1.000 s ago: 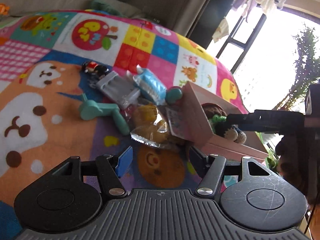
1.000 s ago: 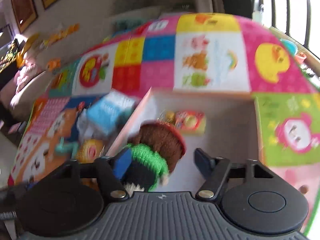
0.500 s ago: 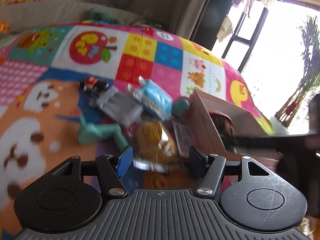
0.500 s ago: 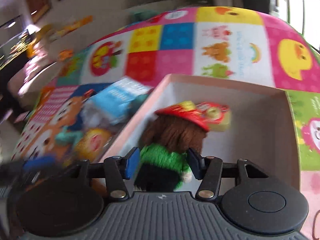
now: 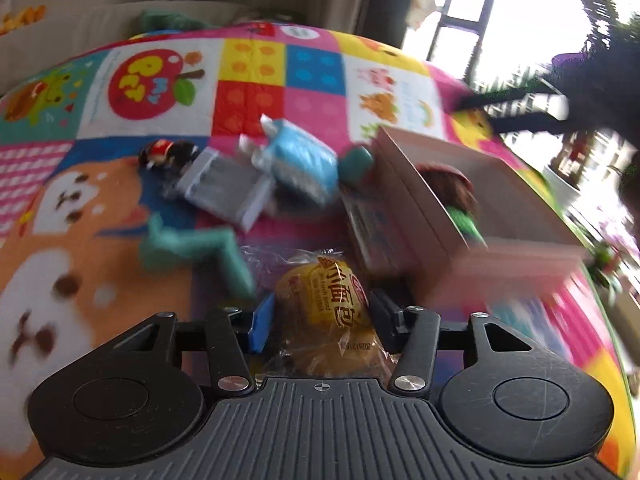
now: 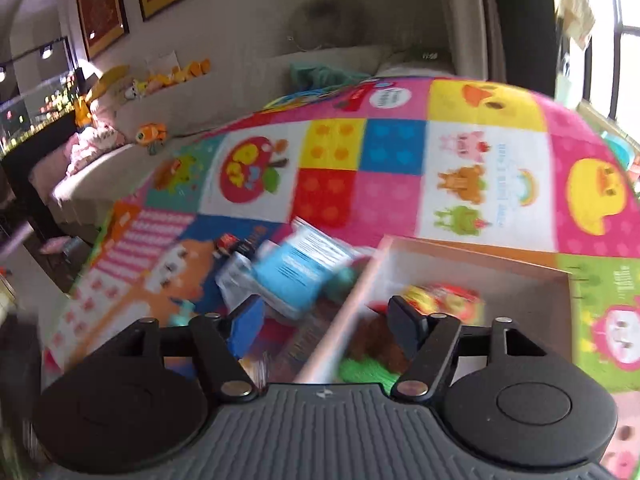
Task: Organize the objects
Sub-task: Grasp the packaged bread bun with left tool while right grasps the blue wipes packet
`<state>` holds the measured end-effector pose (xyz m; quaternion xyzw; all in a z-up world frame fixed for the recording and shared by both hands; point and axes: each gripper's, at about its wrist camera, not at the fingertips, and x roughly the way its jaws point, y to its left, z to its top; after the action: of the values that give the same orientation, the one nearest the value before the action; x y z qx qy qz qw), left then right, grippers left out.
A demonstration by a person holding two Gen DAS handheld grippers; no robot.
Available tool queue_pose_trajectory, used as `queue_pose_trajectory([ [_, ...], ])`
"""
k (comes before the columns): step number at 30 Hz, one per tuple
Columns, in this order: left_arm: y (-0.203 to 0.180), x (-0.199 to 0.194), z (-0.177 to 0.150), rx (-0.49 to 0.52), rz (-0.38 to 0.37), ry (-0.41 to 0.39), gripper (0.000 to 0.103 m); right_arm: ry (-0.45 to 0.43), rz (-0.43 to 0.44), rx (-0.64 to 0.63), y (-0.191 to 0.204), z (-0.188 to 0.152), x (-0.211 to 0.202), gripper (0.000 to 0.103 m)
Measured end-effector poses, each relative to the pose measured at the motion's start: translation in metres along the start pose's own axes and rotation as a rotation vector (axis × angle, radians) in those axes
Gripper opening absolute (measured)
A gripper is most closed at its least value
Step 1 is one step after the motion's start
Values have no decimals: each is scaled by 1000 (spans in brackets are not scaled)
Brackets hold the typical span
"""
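Note:
My left gripper [image 5: 320, 322] is open, its fingers on either side of a yellow packaged bun [image 5: 328, 312] lying on the play mat. A pink box [image 5: 448, 216] stands to the right and holds a knitted doll [image 5: 456, 196] with brown hair and green body. In the right wrist view my right gripper [image 6: 326, 322] is open and empty above the box's left wall [image 6: 344, 312]; the doll [image 6: 372, 356] and a red-yellow packet [image 6: 444, 300] lie inside the box. The right gripper shows dark and blurred at the left wrist view's upper right [image 5: 520, 112].
On the mat left of the box lie a blue packet [image 5: 300, 160], a grey case [image 5: 228, 188], a teal toy [image 5: 192, 248], a teal ball [image 5: 356, 162] and a small black-red figure [image 5: 168, 152]. A sofa with plush toys [image 6: 160, 80] stands behind. Windows are at the right.
My right gripper let go of the doll in the box, opened and pulled up and back. My left gripper moved forward until its fingers flank the bun.

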<state>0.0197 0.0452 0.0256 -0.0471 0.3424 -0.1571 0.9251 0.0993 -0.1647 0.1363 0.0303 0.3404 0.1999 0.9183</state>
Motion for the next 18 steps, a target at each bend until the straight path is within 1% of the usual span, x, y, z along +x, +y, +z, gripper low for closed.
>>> queue_pose_trajectory([
  [2, 12, -24, -16, 6, 15, -17, 56, 35, 17, 27, 11, 18, 23, 71],
  [4, 30, -41, -25, -43, 46, -43, 56, 74, 6, 47, 23, 32, 54, 71],
  [5, 40, -45, -28, -77, 51, -60, 56, 93, -12, 52, 30, 38, 73, 71],
  [6, 50, -47, -31, -108, 38, -80, 56, 102, -51, 46, 36, 44, 92, 71],
  [8, 67, -49, -37, -173, -21, -111, 56, 114, -149, 17, 47, 52, 131, 71],
  [10, 73, -49, -42, -190, -51, -137, 57, 127, -249, 10, 49, 56, 164, 71],
  [11, 74, -49, -43, -192, -58, -147, 58, 145, -272, 22, 47, 57, 178, 71],
  [13, 79, -49, -43, -219, -76, -155, 58, 183, -296, 37, 44, 57, 200, 70],
  [16, 85, -47, -43, -258, -100, -157, 58, 234, -304, 31, 46, 52, 218, 56],
  [18, 86, -47, -44, -265, -104, -159, 59, 256, -282, 0, 56, 45, 217, 54],
])
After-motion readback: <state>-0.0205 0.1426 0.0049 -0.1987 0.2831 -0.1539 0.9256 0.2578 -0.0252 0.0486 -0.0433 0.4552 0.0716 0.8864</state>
